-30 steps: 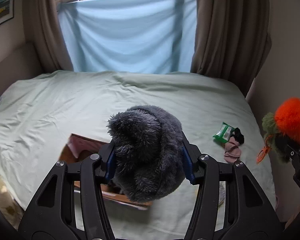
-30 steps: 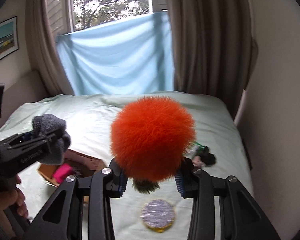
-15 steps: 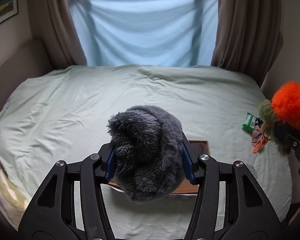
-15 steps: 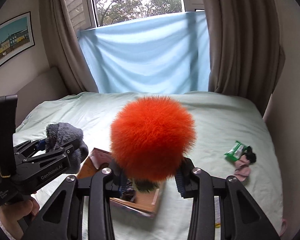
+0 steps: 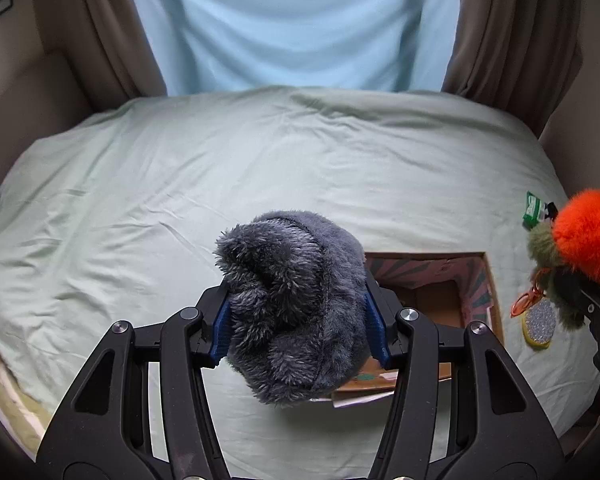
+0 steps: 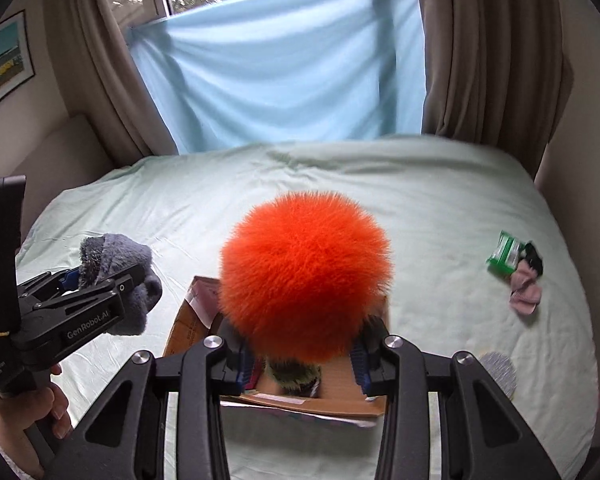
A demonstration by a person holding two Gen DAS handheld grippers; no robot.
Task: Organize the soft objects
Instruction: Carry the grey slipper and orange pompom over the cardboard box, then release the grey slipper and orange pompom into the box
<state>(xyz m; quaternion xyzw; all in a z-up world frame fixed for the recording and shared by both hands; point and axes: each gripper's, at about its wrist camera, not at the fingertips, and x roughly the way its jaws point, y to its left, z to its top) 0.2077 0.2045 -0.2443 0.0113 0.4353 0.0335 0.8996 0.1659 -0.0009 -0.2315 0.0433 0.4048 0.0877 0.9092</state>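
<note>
The left hand-held gripper is clamped on a grey plush toy, held above the bed just left of the open cardboard box; the right hand-held gripper grips an orange pompom toy by its olive base, directly over that box. Both items appear light, soft and compressible, judged non-fragile. The pads bite into the fur at mid-body, which looks the soundest hold, since the long pile could slip under a shallow pinch
</note>
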